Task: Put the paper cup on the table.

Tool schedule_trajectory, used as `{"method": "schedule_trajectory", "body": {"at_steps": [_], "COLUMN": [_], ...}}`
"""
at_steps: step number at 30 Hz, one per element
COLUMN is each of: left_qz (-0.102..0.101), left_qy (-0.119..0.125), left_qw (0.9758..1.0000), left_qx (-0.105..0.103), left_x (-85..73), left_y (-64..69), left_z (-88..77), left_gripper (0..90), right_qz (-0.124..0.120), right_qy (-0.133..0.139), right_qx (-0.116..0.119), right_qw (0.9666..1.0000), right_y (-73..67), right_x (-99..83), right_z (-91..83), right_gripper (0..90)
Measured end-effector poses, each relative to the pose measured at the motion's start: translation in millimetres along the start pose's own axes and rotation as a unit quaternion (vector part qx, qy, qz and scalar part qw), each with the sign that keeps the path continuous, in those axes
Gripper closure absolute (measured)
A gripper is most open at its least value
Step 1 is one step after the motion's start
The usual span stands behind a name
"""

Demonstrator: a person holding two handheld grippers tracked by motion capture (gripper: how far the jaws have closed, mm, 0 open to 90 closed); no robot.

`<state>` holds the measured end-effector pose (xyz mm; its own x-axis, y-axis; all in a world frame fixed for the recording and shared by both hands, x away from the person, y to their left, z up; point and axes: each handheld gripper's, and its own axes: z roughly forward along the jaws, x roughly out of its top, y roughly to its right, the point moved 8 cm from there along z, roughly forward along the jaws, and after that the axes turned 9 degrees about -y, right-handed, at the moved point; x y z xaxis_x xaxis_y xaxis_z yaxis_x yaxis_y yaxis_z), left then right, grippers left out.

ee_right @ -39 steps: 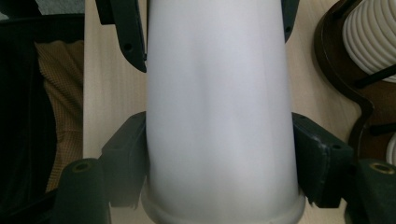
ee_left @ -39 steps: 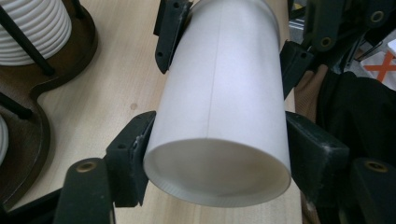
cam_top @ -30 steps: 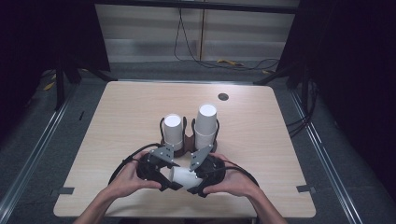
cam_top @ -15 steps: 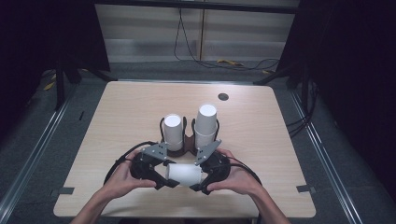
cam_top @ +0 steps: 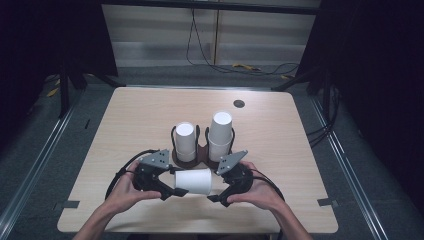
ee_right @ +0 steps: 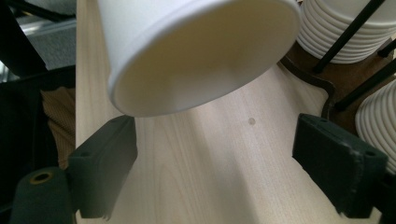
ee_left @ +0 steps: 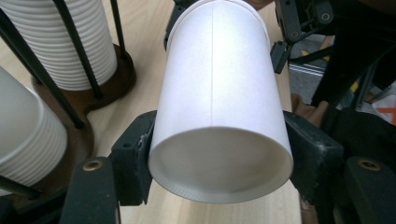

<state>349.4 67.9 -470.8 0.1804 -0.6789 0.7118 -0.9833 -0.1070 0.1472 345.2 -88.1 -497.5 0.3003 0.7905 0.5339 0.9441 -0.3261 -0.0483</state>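
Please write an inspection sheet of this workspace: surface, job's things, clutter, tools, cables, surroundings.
Surface: light wooden table with a small dark round spot near the far edge.
Job's things: one white paper cup held on its side; two stacks of white cups in a dark wire holder.
Clutter: nothing seen.
Tools: left tool shut on the cup near its base, pads on both sides; right tool open at the cup's mouth, its jaws have just been opening, pads off the cup.
Cables: black cables trail from both tools; more lie on the floor behind the table.
Surroundings: dark curtains, grey floor, metal rails.
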Motion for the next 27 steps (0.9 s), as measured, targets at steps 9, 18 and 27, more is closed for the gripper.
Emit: {"method": "schedule_trajectory", "body": {"at_steps": [9, 18, 27], "left_qz": [0.000, -0.009, -0.006], "left_qy": [0.023, 0.056, 0.078], "left_qw": [0.9997, 0.9984, 0.9969], "left_qx": [-0.003, -0.004, -0.008], "left_x": [-1.6, -0.9, 3.5], "left_y": [-0.3, -1.6, 2.1], "left_z": [1.8, -0.7, 0.3], "left_gripper": [33.9, 33.9, 33.9], "right_qz": [0.007, 0.010, 0.023], "right_qy": [0.054, 0.124, 0.197], "right_qx": [-0.002, 0.003, 0.010], "right_qw": [0.9985, 0.9922, 0.9800], "right_y": [-1.9, -4.9, -4.5], "right_x": [2.0, 6.1, 16.4], "right_z": [-7.3, -16.0, -28.7], "right_gripper": [14.0, 13.9, 14.0]}}
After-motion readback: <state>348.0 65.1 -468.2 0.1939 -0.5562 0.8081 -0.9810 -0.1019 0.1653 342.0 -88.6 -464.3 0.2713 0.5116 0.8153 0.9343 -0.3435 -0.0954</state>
